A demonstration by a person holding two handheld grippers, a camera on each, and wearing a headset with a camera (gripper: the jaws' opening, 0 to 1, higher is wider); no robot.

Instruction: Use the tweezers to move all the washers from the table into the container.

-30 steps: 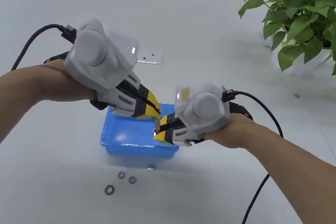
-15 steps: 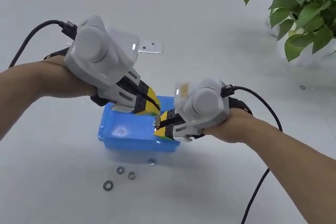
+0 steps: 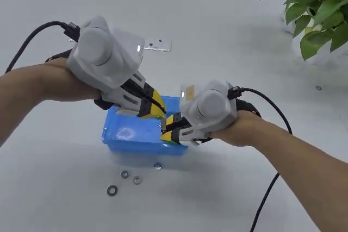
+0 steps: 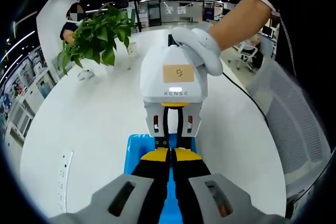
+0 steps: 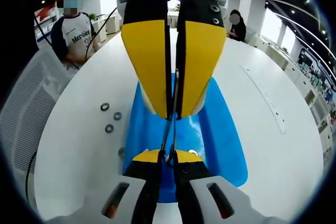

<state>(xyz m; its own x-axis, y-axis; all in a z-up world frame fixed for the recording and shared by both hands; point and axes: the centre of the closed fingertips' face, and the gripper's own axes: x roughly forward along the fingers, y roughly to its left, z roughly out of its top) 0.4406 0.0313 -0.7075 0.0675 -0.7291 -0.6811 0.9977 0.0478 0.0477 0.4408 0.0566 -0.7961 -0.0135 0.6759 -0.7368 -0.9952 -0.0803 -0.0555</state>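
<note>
While the left claw [image 5: 175,109] pinched the tweezers [image 5: 171,129] between its nearly closed yellow jaws, the right claw [image 5: 169,157] met it tip to tip, its own jaws narrowed on the tweezers' lower end. Both hovered over the blue container [image 3: 128,134], which sat on the white desk [image 3: 60,194]. Four washers [image 3: 112,190] lay loose on the desk just in front of the container, well apart from a potted plant [image 3: 321,9] at the far corner.

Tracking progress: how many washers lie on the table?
4 small silver metal washers on the white table: one nearest the viewer, two side by side, one near the blue plastic container. Others may be hidden.
</note>
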